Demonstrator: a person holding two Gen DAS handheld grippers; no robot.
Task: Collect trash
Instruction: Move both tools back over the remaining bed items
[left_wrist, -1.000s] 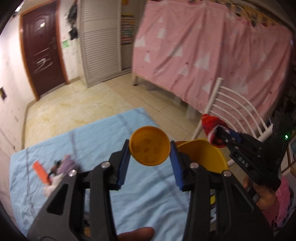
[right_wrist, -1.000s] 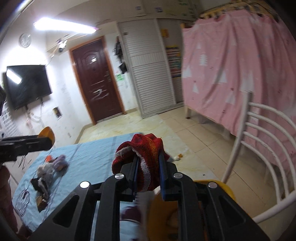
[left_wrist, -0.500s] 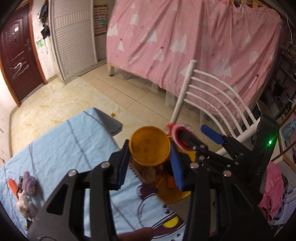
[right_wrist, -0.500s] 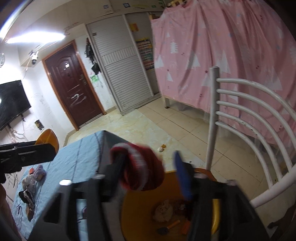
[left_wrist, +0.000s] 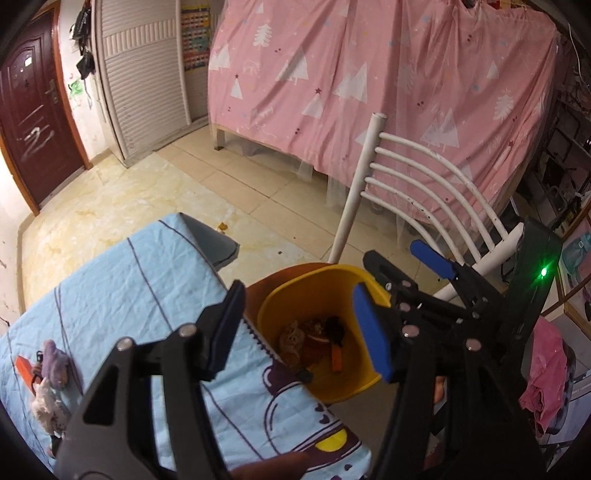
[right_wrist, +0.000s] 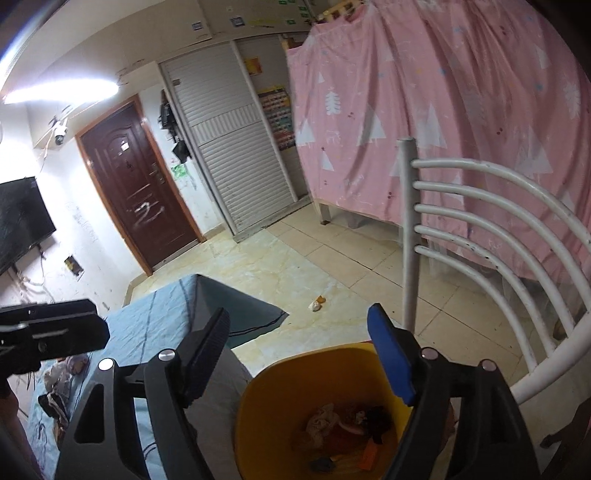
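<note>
Left wrist view
Left tool (left_wrist: 295, 325): fingers spread wide apart, nothing between them, hanging above the yellow bin (left_wrist: 291, 299).
Right tool (left_wrist: 402, 273): also spread apart and empty, over the bin's far right rim.
Yellow bin: just off the table's (left_wrist: 110, 288) right edge, in front of the white chair (left_wrist: 424, 192).
Trash in bin (left_wrist: 314, 339): rag-like scraps and an orange piece on the bottom, below and between the left tool's fingers.
Leftover trash (left_wrist: 48, 369): purple, white and orange bits near the table's left edge.

Right wrist view
Right tool (right_wrist: 299, 354): fingers apart, empty, above the bin (right_wrist: 280, 384).
Trash in bin (right_wrist: 343, 428): lies under the tool's right finger.
Left tool (right_wrist: 51, 332): at the left, over the table (right_wrist: 166, 314).
</note>
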